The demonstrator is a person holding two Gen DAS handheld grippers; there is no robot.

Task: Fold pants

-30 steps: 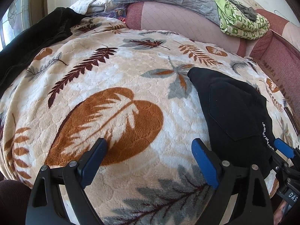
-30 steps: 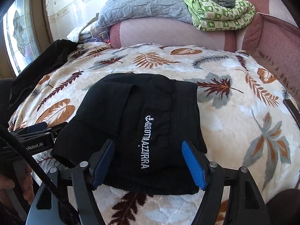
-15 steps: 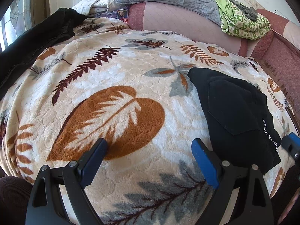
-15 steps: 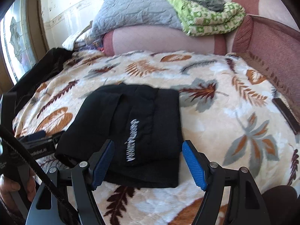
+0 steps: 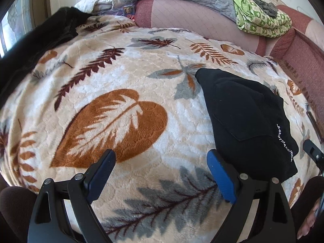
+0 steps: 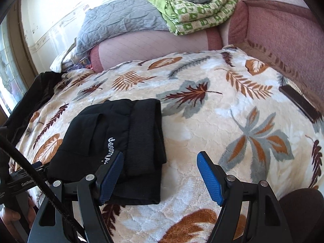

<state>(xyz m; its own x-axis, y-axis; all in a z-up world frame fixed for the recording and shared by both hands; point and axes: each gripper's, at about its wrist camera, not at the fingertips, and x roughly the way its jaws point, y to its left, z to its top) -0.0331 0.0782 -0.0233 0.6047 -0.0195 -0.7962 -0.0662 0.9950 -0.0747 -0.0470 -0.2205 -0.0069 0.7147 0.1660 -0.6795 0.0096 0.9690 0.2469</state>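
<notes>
**Item: black pants, folded, on leaf-print blanket**

Condition: we record the pants (image 6: 113, 141) as a compact, squared bundle with several layers stacked, lying flat on the blanket (image 6: 202, 121). We judge the folding essentially done; at most a last tidy or a move to a pile remains.

Location: the bundle lies ahead and to the left of the right claw (image 6: 160, 178), its near edge passing behind that claw's left finger. From the left claw (image 5: 162, 174) it sits ahead and to the right, just beside the right finger.

Claws: both stand spread wide with nothing between the pads; neither grips cloth.

Markings: white embroidered lettering along one edge, beginning with an anchor emblem, reads roughly "GROTNA…"; the rest is hidden. Partial white print, "Gen…", shows on the left claw's body.
</notes>
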